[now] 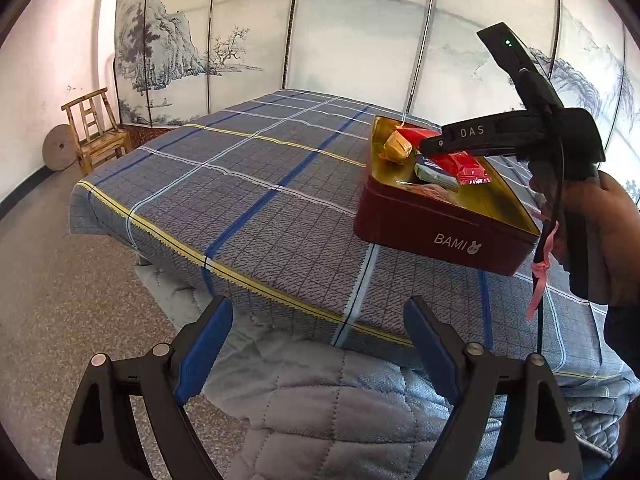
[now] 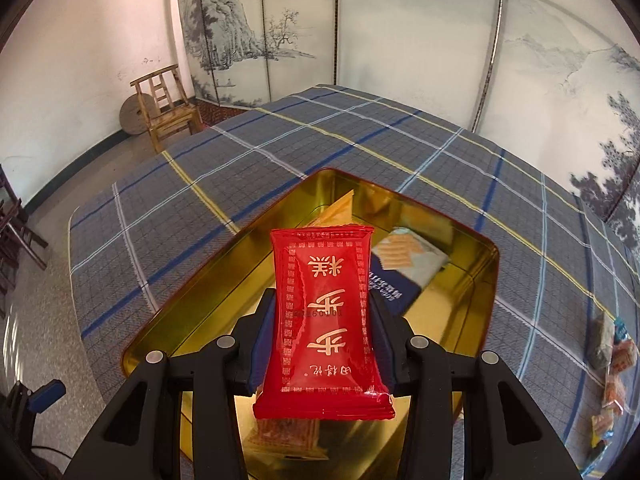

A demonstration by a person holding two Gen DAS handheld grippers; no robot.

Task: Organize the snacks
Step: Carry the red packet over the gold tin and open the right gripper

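Observation:
A dark red tin (image 1: 436,224) with a gold inside (image 2: 192,304) stands on the plaid bed. My right gripper (image 2: 322,312) is shut on a red snack packet (image 2: 324,320) and holds it above the tin; the packet also shows in the left wrist view (image 1: 460,162). In the tin lie a yellow-orange wrapped snack (image 1: 397,146), a blue and white packet (image 2: 404,268) and an orange packet (image 2: 338,212). My left gripper (image 1: 318,324) is open and empty, low at the bed's near edge, left of the tin.
Several loose snack packets (image 2: 614,368) lie on the bed at the far right. A wooden chair (image 1: 96,132) and a round stone (image 1: 59,152) stand by the wall at the left. A painted folding screen (image 1: 320,32) stands behind the bed.

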